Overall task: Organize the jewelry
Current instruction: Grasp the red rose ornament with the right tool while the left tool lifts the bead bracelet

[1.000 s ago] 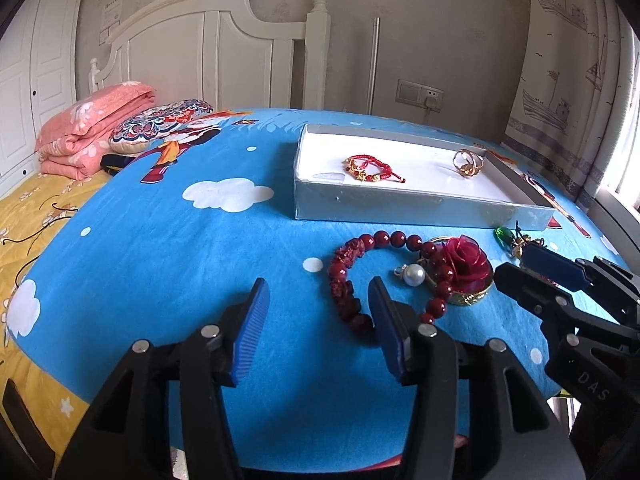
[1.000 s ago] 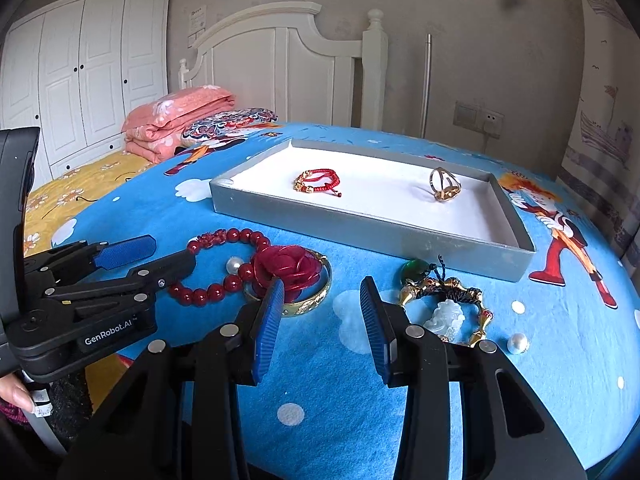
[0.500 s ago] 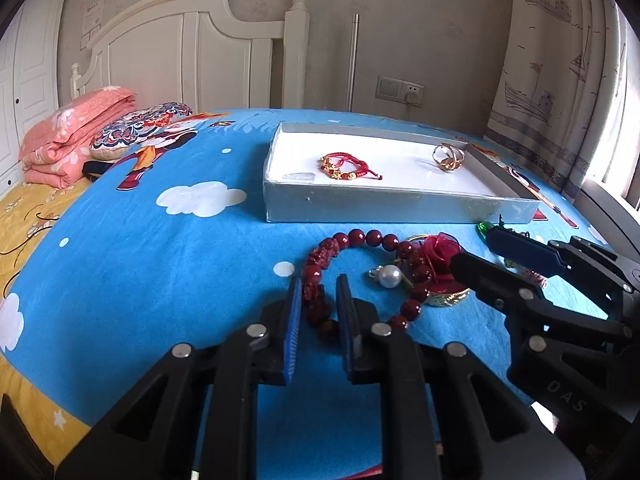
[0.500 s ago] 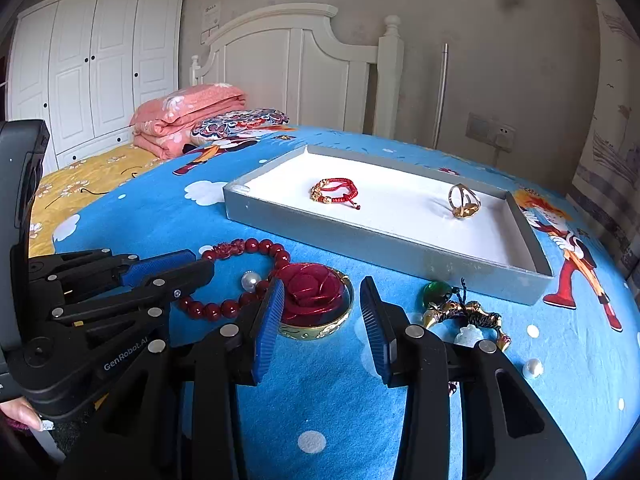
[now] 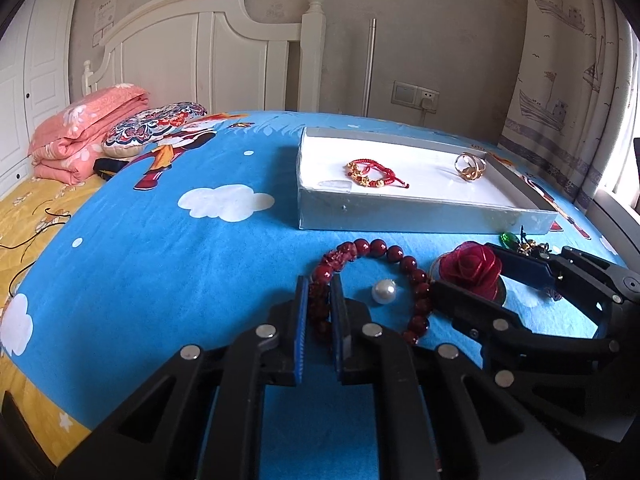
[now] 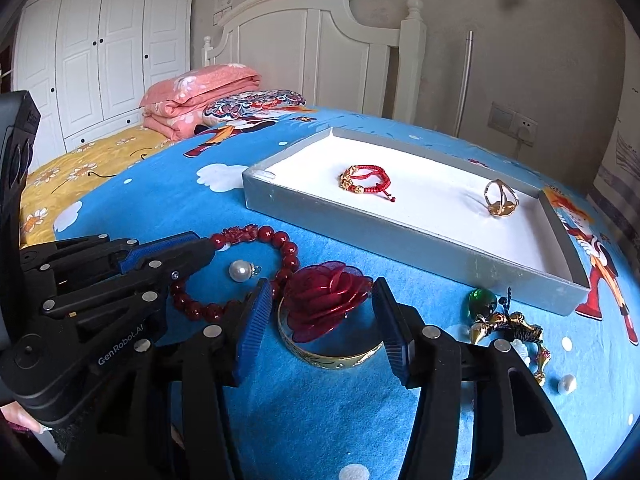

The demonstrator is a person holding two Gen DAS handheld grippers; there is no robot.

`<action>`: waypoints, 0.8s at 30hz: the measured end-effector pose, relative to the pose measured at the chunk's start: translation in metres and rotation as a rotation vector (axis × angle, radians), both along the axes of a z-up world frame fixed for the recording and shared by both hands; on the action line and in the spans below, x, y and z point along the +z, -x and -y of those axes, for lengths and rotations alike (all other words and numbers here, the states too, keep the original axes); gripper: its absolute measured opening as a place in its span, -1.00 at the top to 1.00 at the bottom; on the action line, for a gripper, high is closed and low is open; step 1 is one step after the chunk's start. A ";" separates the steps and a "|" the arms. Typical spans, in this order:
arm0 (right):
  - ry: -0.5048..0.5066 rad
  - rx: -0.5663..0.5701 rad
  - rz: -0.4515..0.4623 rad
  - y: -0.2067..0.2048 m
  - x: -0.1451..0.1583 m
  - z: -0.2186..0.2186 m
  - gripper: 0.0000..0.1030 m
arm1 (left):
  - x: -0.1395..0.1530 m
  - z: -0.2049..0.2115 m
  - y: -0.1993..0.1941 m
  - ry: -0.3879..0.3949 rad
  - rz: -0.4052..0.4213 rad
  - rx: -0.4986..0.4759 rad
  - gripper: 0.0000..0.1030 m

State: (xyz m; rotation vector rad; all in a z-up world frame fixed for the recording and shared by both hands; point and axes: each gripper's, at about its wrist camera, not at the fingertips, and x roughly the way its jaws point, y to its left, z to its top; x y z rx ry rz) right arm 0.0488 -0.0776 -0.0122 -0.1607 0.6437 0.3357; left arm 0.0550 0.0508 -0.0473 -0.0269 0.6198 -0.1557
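Note:
A dark red bead bracelet [image 5: 404, 264] lies on the blue bedspread before a grey tray [image 5: 420, 216]. My left gripper [image 5: 319, 300] is shut on the bracelet's carved left section; it also shows in the right wrist view [image 6: 200, 249]. My right gripper [image 6: 320, 312] is open, its jaws on either side of a red rose [image 6: 326, 296] on a gold bangle [image 6: 328, 354]. The rose [image 5: 470, 268] and right gripper [image 5: 476, 276] also show in the left wrist view. The tray [image 6: 360, 232] holds a red cord bracelet [image 6: 364, 180] and a gold ring [image 6: 500, 200].
A loose pearl [image 6: 240, 271] lies inside the bead loop. A green and gold charm cluster [image 6: 508, 324] and another pearl [image 6: 566, 384] lie at the right. Folded pink quilt [image 5: 80, 140] and a patterned pillow [image 5: 156, 128] sit at the headboard.
My left gripper closed from wide open onto the bead bracelet's left section. My right gripper moved forward so its open jaws now flank the rose and bangle.

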 end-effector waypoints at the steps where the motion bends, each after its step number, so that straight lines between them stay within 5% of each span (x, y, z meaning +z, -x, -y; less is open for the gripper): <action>1: 0.003 0.001 0.000 0.000 0.000 0.000 0.04 | 0.000 0.000 0.000 0.000 0.000 0.000 0.79; 4: 0.004 -0.002 0.012 0.001 -0.001 0.000 0.19 | -0.001 0.000 0.000 -0.008 0.002 -0.002 0.78; 14: -0.050 -0.040 0.044 0.005 0.006 0.017 0.20 | 0.004 0.000 -0.003 0.001 0.008 -0.003 0.80; 24: -0.086 -0.076 0.064 0.013 0.015 0.036 0.20 | 0.045 0.017 0.002 0.037 0.104 -0.044 0.80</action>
